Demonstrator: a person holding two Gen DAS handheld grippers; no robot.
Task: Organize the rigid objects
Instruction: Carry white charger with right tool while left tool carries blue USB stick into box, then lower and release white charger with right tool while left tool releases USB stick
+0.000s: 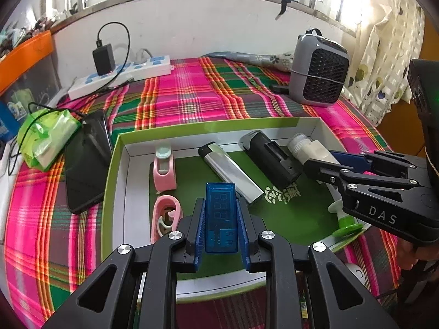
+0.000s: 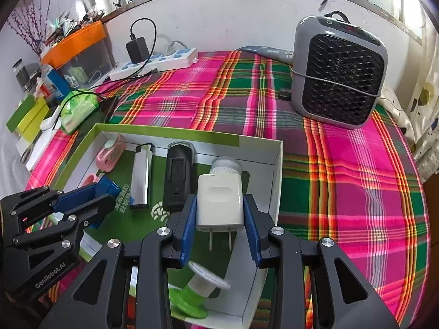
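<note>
A shallow white box (image 1: 118, 170) with a green rim and green floor lies on the plaid cloth. My left gripper (image 1: 221, 201) is shut on a translucent blue USB meter (image 1: 221, 219) over the box's near middle. My right gripper (image 2: 219, 205) is shut on a white plug adapter (image 2: 219, 192), prongs toward the camera, over the box's right end. In the left wrist view the right gripper (image 1: 319, 166) reaches in from the right. Inside the box lie two pink clips (image 1: 164, 170), a silver lighter (image 1: 230, 172), a black holder (image 1: 271, 159) and a green-and-white spool (image 2: 197, 288).
A black phone (image 1: 86, 161) and a green tissue pack (image 1: 46, 137) lie left of the box. A white power strip (image 1: 120, 75) with a black charger sits at the back wall. A grey fan heater (image 2: 340, 74) stands at back right. An orange-lidded bin (image 2: 79, 46) is far left.
</note>
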